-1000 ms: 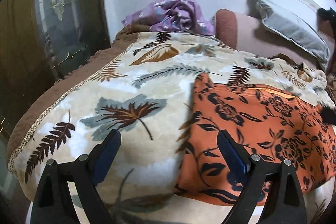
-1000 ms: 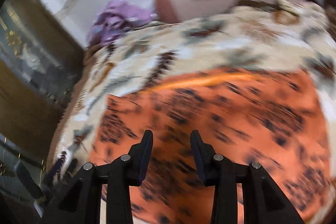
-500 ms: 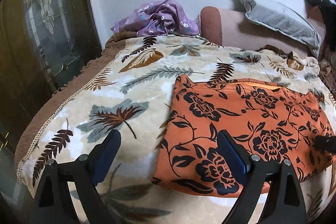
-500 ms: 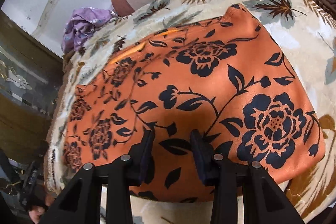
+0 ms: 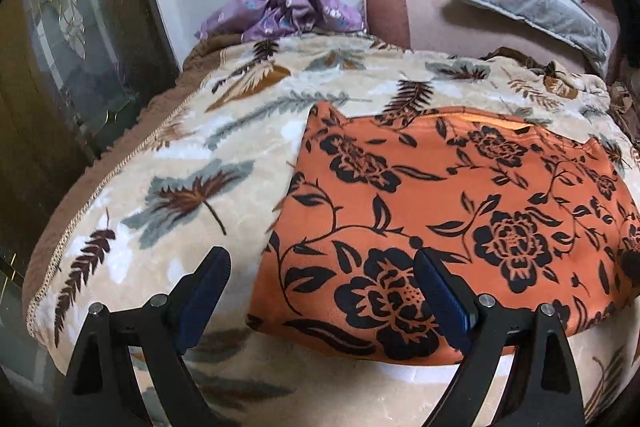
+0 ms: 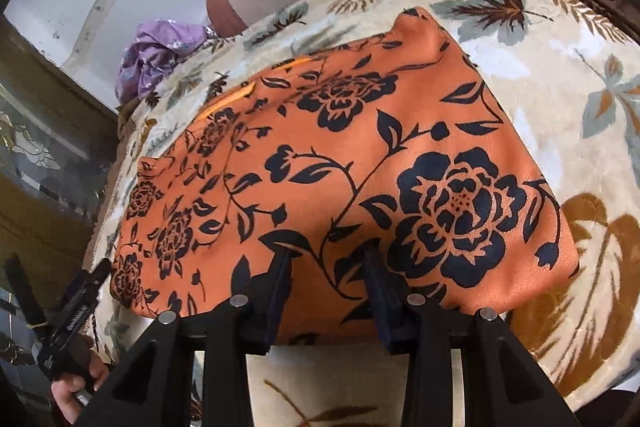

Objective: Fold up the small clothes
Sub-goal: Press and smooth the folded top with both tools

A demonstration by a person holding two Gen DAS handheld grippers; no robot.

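An orange cloth with black flowers (image 5: 460, 219) lies flat on a leaf-patterned blanket (image 5: 192, 187). My left gripper (image 5: 320, 263) hovers over the cloth's near left corner, jaws wide open, with the left finger over the blanket and the right finger over the cloth. In the right wrist view the same cloth (image 6: 360, 167) fills the middle. My right gripper (image 6: 328, 251) hangs just above its near edge, jaws parted with a narrow gap and nothing pinched. The left gripper (image 6: 76, 311) and the hand holding it show at the lower left of that view.
A crumpled purple garment (image 5: 288, 3) lies at the far end of the blanket by the white wall. A brown bolster (image 5: 388, 11) and a grey pillow (image 5: 528, 3) sit behind. A wooden door with glass panels (image 5: 60, 47) stands close on the left.
Both grippers moved in on the orange cloth, which now looks larger and sharper. The left one slid right until the cloth's corner lies between its fingers. The right one sank toward the near edge.
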